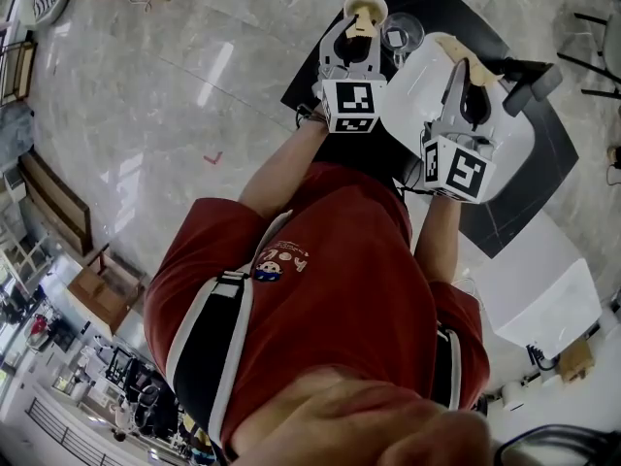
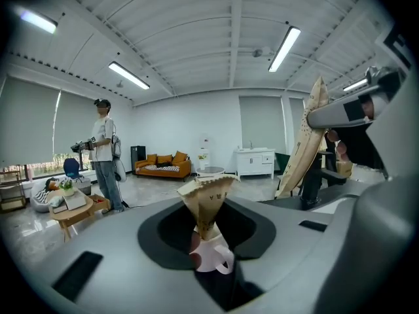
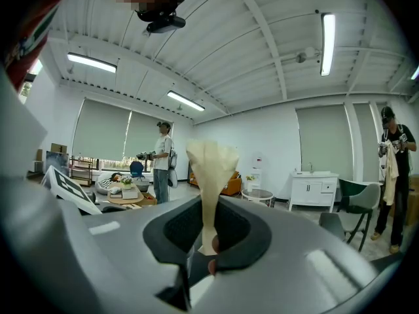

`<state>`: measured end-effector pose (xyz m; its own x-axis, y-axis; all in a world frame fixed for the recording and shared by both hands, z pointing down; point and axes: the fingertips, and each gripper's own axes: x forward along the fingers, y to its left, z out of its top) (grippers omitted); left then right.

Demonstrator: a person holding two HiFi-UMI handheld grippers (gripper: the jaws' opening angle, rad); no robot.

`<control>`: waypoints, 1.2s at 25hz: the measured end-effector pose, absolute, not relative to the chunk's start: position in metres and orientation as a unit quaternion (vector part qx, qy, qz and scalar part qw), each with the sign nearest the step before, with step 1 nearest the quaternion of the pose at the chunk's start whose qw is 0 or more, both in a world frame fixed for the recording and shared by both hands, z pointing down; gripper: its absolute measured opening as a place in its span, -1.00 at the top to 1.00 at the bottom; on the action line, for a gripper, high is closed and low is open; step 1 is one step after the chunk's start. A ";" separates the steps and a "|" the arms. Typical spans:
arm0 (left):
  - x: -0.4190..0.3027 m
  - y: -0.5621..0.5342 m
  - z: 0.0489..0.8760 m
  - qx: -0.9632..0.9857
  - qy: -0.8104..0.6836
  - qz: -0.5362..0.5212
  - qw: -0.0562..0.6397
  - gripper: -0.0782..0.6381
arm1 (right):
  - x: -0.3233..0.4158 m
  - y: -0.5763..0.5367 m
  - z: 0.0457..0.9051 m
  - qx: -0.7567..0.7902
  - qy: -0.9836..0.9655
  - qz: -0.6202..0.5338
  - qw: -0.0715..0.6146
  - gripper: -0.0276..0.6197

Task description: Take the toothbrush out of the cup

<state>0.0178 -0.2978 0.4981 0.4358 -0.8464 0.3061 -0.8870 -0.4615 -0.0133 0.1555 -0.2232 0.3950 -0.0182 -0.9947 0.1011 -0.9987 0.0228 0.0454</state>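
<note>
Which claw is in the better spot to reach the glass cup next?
Left, probably. In the head view the glass cup sits right beside the left claw; the right claw is farther away. Both are full, though: left grips brown paper, right grips pale paper.

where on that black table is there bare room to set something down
Bare: on the black table, the strip right of the white rounded top, and the stretch between glass and black fixture. Crowded: paper cup, glass and left tongs bunch at its left corner.
</note>
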 end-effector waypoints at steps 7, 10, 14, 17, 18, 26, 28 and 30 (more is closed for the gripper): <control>0.012 -0.302 0.497 0.839 -0.522 0.138 0.071 0.62 | 0.154 -0.227 0.397 0.696 -0.716 0.020 0.048 0.78; 0.011 -0.301 0.492 0.839 -0.523 0.135 0.065 0.63 | 0.154 -0.227 0.396 0.697 -0.715 0.020 0.045 0.78; 0.007 -0.300 0.483 0.838 -0.526 0.129 0.060 0.63 | 0.152 -0.226 0.390 0.697 -0.716 0.014 0.041 0.78; 0.007 -0.297 0.476 0.839 -0.528 0.122 0.052 0.64 | 0.153 -0.223 0.386 0.697 -0.716 0.009 0.035 0.78; 0.007 -0.296 0.473 0.839 -0.528 0.119 0.049 0.64 | 0.153 -0.222 0.384 0.697 -0.716 0.007 0.033 0.78; -0.002 -0.285 0.432 0.837 -0.540 0.089 0.021 0.65 | 0.151 -0.213 0.365 0.692 -0.721 -0.014 0.015 0.78; -0.004 -0.279 0.420 0.836 -0.543 0.080 0.013 0.65 | 0.151 -0.210 0.361 0.690 -0.723 -0.020 0.009 0.78; -0.009 -0.273 0.408 0.834 -0.548 0.068 0.008 0.65 | 0.150 -0.206 0.355 0.687 -0.726 -0.026 0.002 0.78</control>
